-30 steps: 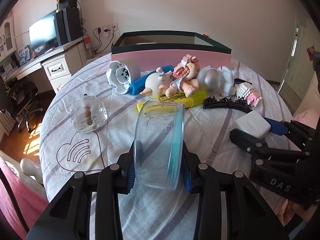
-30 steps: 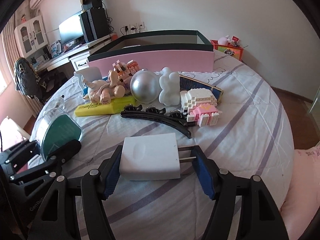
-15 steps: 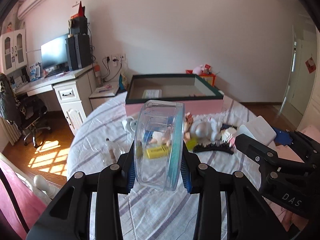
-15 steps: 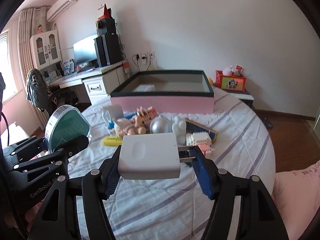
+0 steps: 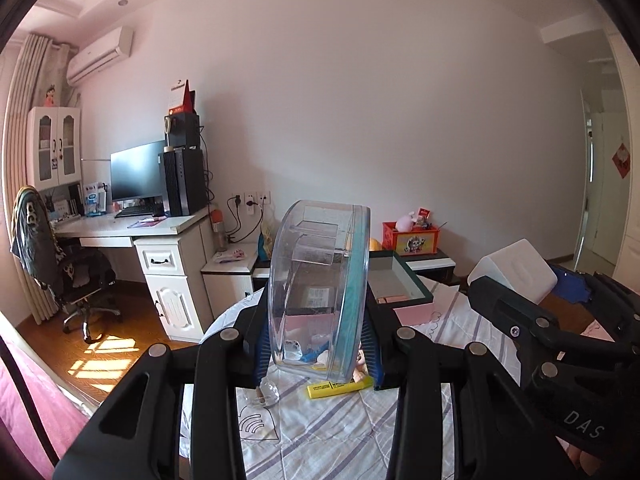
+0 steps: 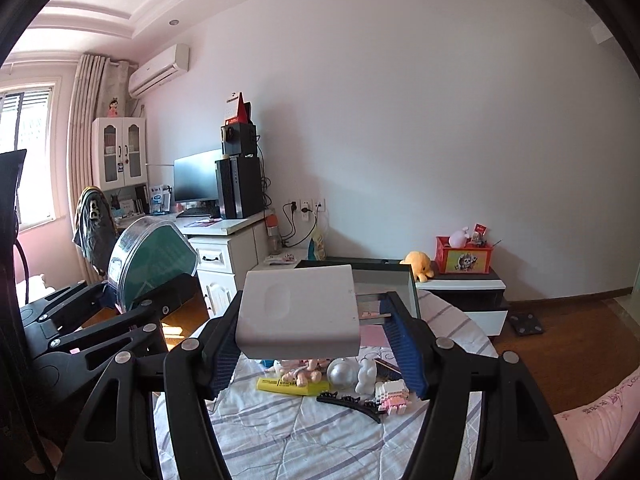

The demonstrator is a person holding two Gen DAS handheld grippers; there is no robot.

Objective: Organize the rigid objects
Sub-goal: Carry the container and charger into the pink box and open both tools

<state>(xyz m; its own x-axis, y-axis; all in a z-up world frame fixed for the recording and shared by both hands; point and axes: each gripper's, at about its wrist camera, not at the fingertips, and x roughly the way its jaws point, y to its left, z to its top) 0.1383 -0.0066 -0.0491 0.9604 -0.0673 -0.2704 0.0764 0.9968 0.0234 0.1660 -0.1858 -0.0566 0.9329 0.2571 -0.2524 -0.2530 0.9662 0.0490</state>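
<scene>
My left gripper (image 5: pixel 318 346) is shut on a clear round plastic case with a teal rim (image 5: pixel 320 292), held upright high above the table. My right gripper (image 6: pixel 316 356) is shut on a white plug charger (image 6: pixel 298 312), also held high. The case also shows at the left of the right wrist view (image 6: pixel 150 258), and the charger at the right of the left wrist view (image 5: pixel 514 270). A pink box with a dark green rim (image 5: pixel 400 286) stands open at the table's far side. Below lie a yellow marker (image 6: pixel 286 386), a doll (image 6: pixel 300 376), a silver ball (image 6: pixel 342 374) and a black hair clip (image 6: pixel 350 402).
The round table has a white striped cloth (image 6: pixel 304 440). A pink-white block toy (image 6: pixel 392 394) and a clear glass piece (image 5: pixel 266 394) lie on it. A white desk with monitor (image 5: pixel 160 240) stands far left, a low cabinet (image 6: pixel 460 288) behind.
Both grippers have risen well above the table with the case and the charger still held. The toys on the table now look small and far below.
</scene>
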